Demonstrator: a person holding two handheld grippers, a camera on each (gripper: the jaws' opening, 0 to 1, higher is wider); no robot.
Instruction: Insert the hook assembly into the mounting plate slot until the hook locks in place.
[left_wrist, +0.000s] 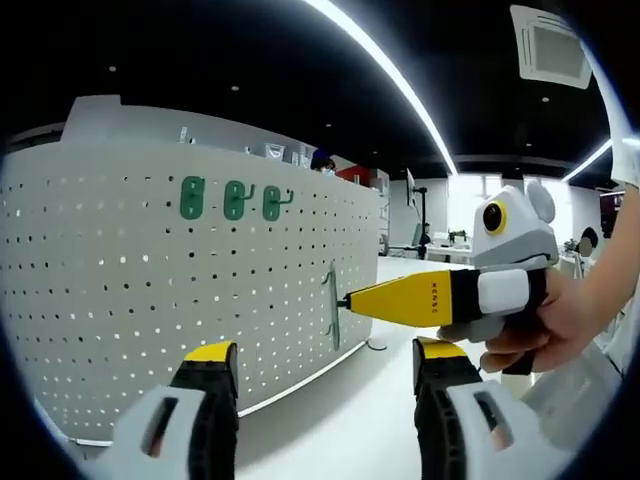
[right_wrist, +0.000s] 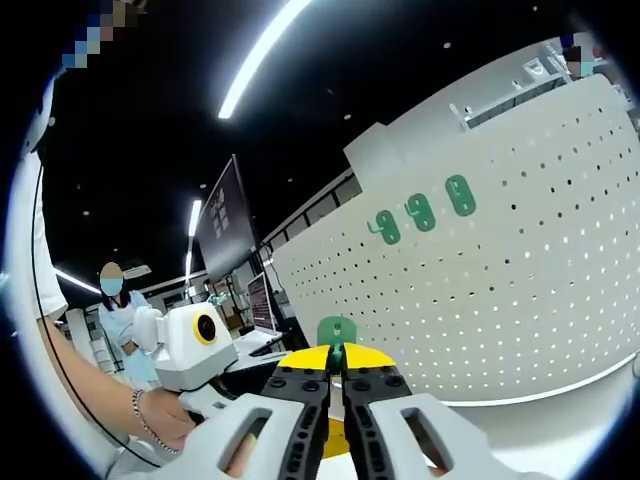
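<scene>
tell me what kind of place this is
Probably an open-plan office or lab: long ceiling light strips, dark computer monitors on desks, and a white perforated pegboard panel carrying three green plastic hooks.

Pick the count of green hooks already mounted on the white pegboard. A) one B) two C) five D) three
D: three green hooks sit in a row near the top of the pegboard in the left gripper view, while a fourth hook is pinched in the right gripper, not yet mounted.
</scene>
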